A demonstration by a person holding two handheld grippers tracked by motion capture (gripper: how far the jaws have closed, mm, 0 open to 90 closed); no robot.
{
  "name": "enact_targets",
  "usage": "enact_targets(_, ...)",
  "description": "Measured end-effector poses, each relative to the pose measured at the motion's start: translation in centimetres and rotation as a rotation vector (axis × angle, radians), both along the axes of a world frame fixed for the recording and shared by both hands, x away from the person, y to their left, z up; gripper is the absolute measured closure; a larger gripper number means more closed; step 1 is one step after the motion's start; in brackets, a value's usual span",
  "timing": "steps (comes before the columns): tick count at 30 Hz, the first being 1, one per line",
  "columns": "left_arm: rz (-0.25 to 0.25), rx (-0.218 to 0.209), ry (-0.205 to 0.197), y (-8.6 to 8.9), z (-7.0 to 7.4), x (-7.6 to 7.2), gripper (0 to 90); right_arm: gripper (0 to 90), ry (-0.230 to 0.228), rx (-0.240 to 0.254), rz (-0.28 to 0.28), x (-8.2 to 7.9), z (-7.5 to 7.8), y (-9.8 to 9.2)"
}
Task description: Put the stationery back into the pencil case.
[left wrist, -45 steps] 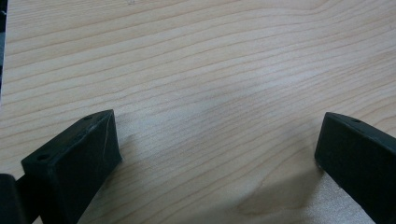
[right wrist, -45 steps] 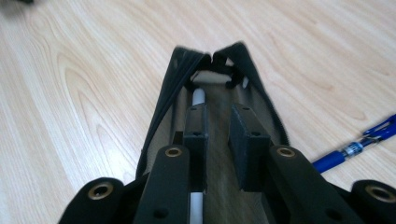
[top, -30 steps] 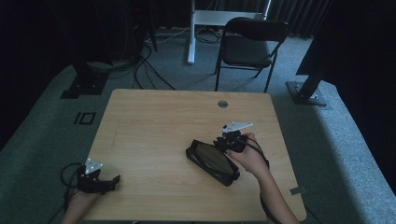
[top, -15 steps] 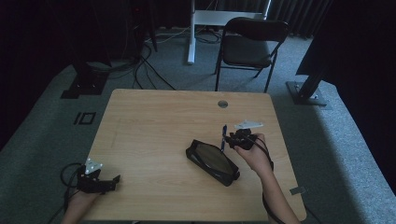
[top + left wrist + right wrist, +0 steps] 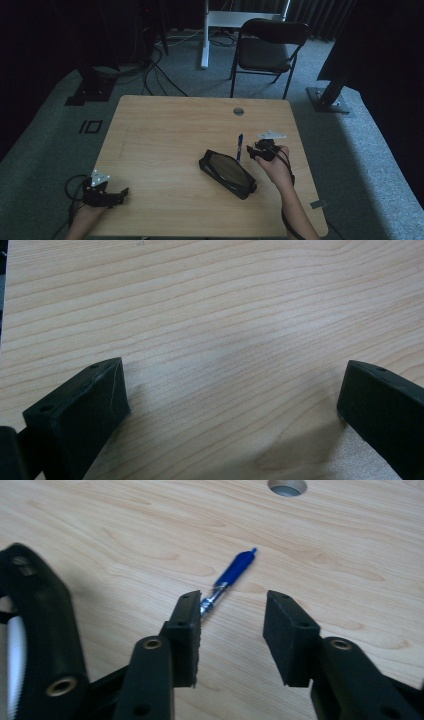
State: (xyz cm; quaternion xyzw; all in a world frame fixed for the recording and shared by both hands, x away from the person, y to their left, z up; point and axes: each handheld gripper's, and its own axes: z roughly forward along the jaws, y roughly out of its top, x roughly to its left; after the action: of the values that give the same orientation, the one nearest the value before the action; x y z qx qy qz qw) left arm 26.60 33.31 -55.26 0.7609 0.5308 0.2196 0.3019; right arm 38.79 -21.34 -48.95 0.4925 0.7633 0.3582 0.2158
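Observation:
A blue pen (image 5: 239,146) lies on the wooden table (image 5: 165,130), just right of a black pencil case (image 5: 227,172). My right gripper (image 5: 257,150) sits low beside the pen's right side. Its jaws have just been opening and stand apart. In the right gripper view the pen (image 5: 232,572) lies flat ahead, its near end hidden behind the left jaw's tip, and no pad presses on it. Bare wood shows between the jaws of the right gripper (image 5: 232,605). The case's edge (image 5: 35,630) is at that view's left. My left gripper (image 5: 107,192) rests open at the table's front left corner, its jaws (image 5: 233,372) wide over bare wood.
A round cable hole (image 5: 238,111) sits near the table's far edge, also seen as a hole (image 5: 286,486) ahead of the pen. A black chair (image 5: 270,47) and a white desk leg (image 5: 204,35) stand beyond the table. Cables lie on the grey floor.
My right gripper has drawn back to the right and lower, away from the case, and its jaws have parted. The pen now lies on the table. The left gripper stayed put.

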Motion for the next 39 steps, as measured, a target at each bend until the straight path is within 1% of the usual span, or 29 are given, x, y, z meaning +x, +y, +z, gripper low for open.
enact_targets(2, 0.000, 0.000, 0.000, 0.0, 0.0, 0.0, 0.0, 56.3, -0.001, 0.000, -0.024, 0.2, -0.3, -0.3)
enact_targets(5, 0.000, 0.000, 0.000, 0.0, 0.0, 0.0, 0.0, 55.5, 0.010, 0.017, -0.062, 0.5, -0.7, -0.7)
enact_targets(7, 0.000, 0.000, 0.000, 0.0, 0.0, 0.0, 0.0, 55.3, 0.006, 0.010, -0.094, 0.7, -1.0, -1.0)
enact_targets(8, 0.000, 0.000, 0.000, 0.0, 0.0, 0.0, 0.0, 55.3, 0.006, 0.010, -0.094, 0.7, -1.0, -1.0)
enact_targets(9, 0.000, 0.000, 0.000, 0.0, 0.0, 0.0, 0.0, 55.2, 0.011, 0.021, -0.112, 0.9, -1.1, -1.2)
enact_targets(10, 0.000, 0.000, 0.000, 0.0, 0.0, 0.0, 0.0, 54.5, 0.017, 0.020, -0.129, 1.0, -1.3, -1.4)
enact_targets(11, 0.000, 0.000, 0.000, 0.0, 0.0, 0.0, 0.0, 54.3, 0.017, 0.029, -0.137, 1.1, -1.5, -1.5)
enact_targets(13, 0.000, 0.000, 0.000, 0.0, 0.0, 0.0, 0.0, 53.4, 0.027, 0.032, -0.144, 1.3, -1.7, -1.4)
enact_targets(17, 0.000, 0.000, 0.000, 0.0, 0.0, 0.0, 0.0, 50.9, 0.031, 0.054, -0.174, 1.6, -1.9, -1.2)
enact_targets(23, 0.000, 0.000, 0.000, 0.0, 0.0, 0.0, 0.0, 47.0, 0.028, 0.049, -0.218, 2.4, -2.1, -1.0)
enact_targets(26, 0.000, 0.000, 0.000, 0.0, 0.0, 0.0, 0.0, 46.3, 0.023, 0.057, -0.242, 2.7, -2.2, -1.0)
enact_targets(28, 0.000, 0.000, 0.000, 0.0, 0.0, 0.0, 0.0, 46.3, 0.034, 0.064, -0.257, 2.9, -2.4, -1.1)
enact_targets(30, 0.000, 0.000, 0.000, 0.0, 0.0, 0.0, 0.0, 46.0, 0.036, 0.056, -0.271, 3.1, -2.7, -1.1)
enact_targets(32, 0.000, 0.000, 0.000, 0.0, 0.0, 0.0, 0.0, 45.7, 0.038, 0.061, -0.282, 3.3, -3.0, -1.1)
enact_targets(36, 0.000, 0.000, 0.000, 0.0, 0.0, 0.0, 0.0, 46.3, 0.068, 0.050, -0.286, 3.6, -3.7, -1.1)
enact_targets(39, 0.000, 0.000, 0.000, 0.0, 0.0, 0.0, 0.0, 48.5, 0.080, 0.045, -0.287, 3.8, -4.2, -1.0)
